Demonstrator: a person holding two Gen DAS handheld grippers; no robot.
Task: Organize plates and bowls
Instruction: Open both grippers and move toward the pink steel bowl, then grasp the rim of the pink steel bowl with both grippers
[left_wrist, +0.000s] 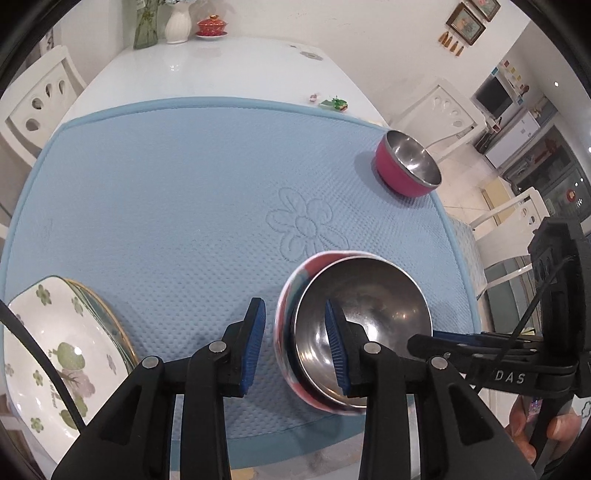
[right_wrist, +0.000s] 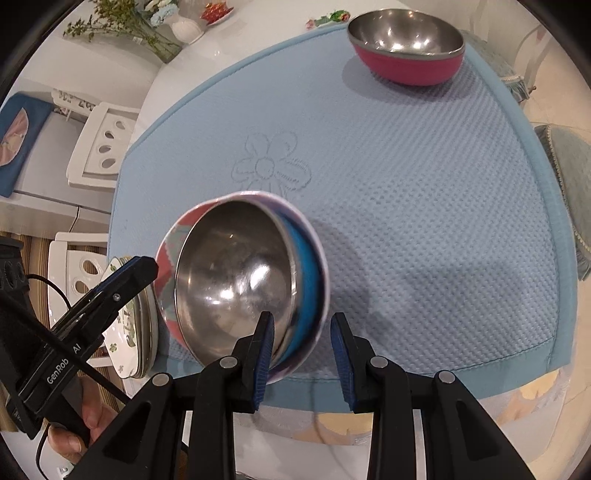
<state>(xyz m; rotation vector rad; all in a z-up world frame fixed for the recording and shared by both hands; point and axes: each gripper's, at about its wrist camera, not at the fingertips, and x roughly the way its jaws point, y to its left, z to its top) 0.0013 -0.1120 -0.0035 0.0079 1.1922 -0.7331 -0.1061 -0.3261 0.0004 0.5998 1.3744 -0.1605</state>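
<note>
A steel bowl (left_wrist: 364, 317) sits tilted inside a patterned red-and-blue bowl (left_wrist: 291, 291) at the near edge of the blue mat (left_wrist: 166, 184). My left gripper (left_wrist: 295, 343) is open, its jaws straddling the left rims of both bowls. My right gripper (right_wrist: 302, 350) is open, its jaws straddling the right rims of the nested bowls; the steel bowl (right_wrist: 236, 273) and the patterned bowl (right_wrist: 314, 266) show in its view. A pink steel-lined bowl (left_wrist: 406, 166) stands at the mat's far right, and shows in the right wrist view (right_wrist: 406, 48). Stacked floral plates (left_wrist: 55, 343) lie at near left.
The white table (left_wrist: 221, 62) carries vases (left_wrist: 177, 22), a red lidded cup (left_wrist: 211, 26) and candy wrappers (left_wrist: 334, 103) beyond the mat. White chairs (left_wrist: 40, 99) stand around the table. The floral plates also show in the right wrist view (right_wrist: 127, 332).
</note>
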